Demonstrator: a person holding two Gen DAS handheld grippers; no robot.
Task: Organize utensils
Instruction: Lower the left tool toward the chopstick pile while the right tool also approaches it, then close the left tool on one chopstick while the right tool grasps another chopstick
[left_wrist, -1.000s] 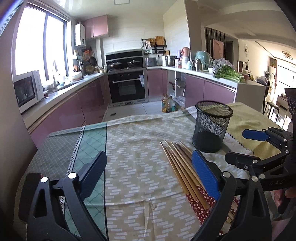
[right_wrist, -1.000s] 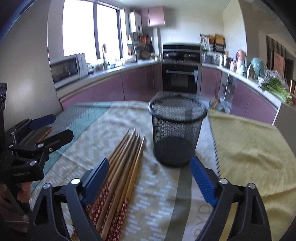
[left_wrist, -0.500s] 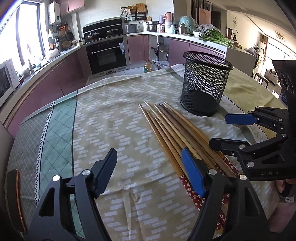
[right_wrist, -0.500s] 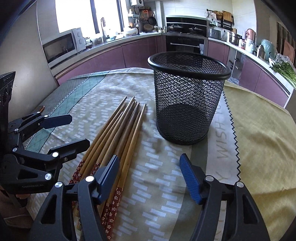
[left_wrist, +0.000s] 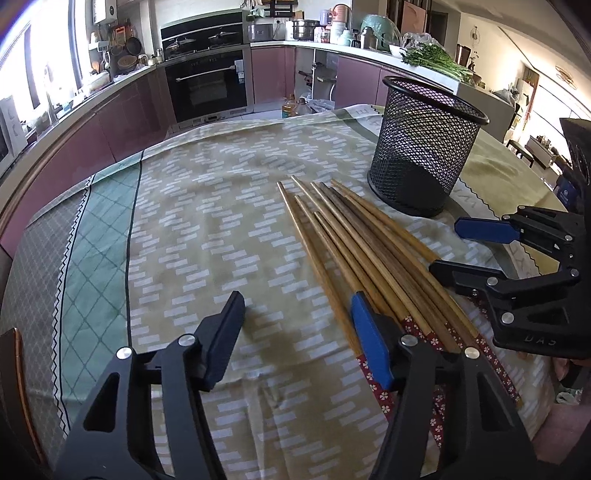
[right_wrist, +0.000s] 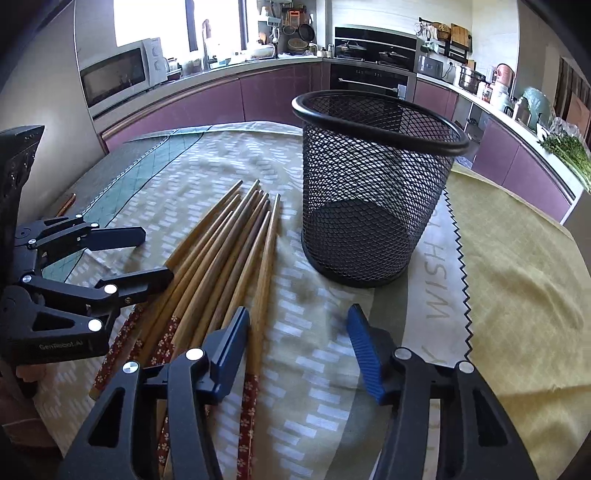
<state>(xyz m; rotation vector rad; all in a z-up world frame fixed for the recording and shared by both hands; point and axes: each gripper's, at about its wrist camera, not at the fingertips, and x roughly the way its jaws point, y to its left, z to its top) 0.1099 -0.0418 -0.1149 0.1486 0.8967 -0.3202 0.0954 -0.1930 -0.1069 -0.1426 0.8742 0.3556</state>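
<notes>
Several wooden chopsticks (left_wrist: 354, 243) with red flowered ends lie side by side on the tablecloth; they also show in the right wrist view (right_wrist: 229, 254). A black mesh holder (left_wrist: 424, 147) stands upright and empty just beyond their tips, and also shows in the right wrist view (right_wrist: 373, 184). My left gripper (left_wrist: 295, 332) is open and empty, low over the cloth, its right finger over the chopsticks' near ends. My right gripper (right_wrist: 295, 343) is open and empty, its left finger beside the rightmost chopstick. Each gripper appears in the other's view, the right one (left_wrist: 476, 251) and the left one (right_wrist: 147, 254).
The table is covered by a patterned cloth (left_wrist: 207, 229) with a green strip at left and a yellow cloth (right_wrist: 517, 258) at right. Kitchen counters, an oven (left_wrist: 207, 88) and a microwave (right_wrist: 118, 77) stand behind the table.
Both grippers have tilted down and moved closer to the chopsticks and the cloth. Both stay open and empty.
</notes>
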